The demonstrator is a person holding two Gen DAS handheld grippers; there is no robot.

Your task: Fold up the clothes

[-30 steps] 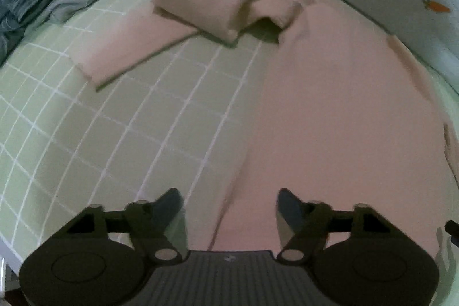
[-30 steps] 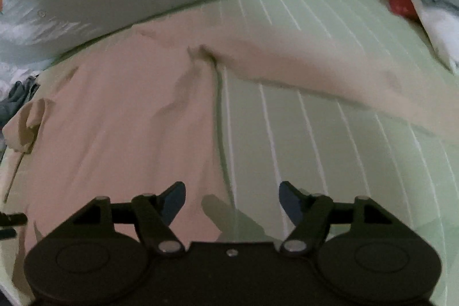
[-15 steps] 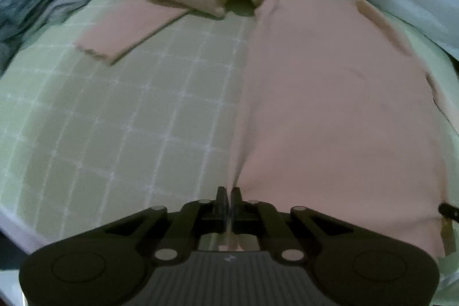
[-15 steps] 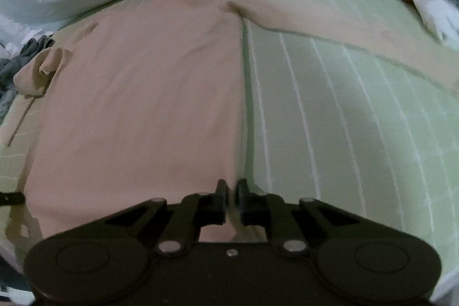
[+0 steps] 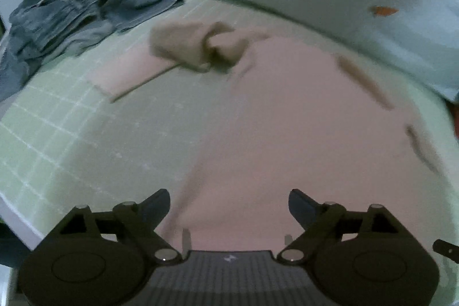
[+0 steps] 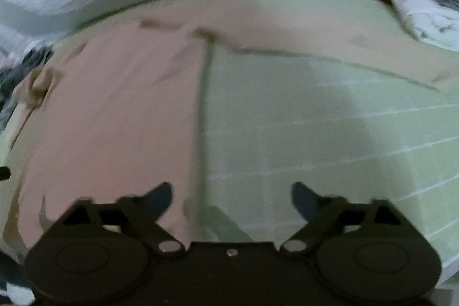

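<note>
Jaws reopened since pinch; pink shirt (image 5: pixel 301 119) on green checked sheet (image 5: pixel 57 139).

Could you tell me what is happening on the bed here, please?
A person is folding clothes with a handheld gripper in each hand. A pink long-sleeved top lies spread flat on the green checked sheet, one sleeve bunched up and the other stretched out. The left gripper and right gripper hang over its bottom corners, jaws opening, with nothing gripped. A heap of denim lies at the far side.
</note>
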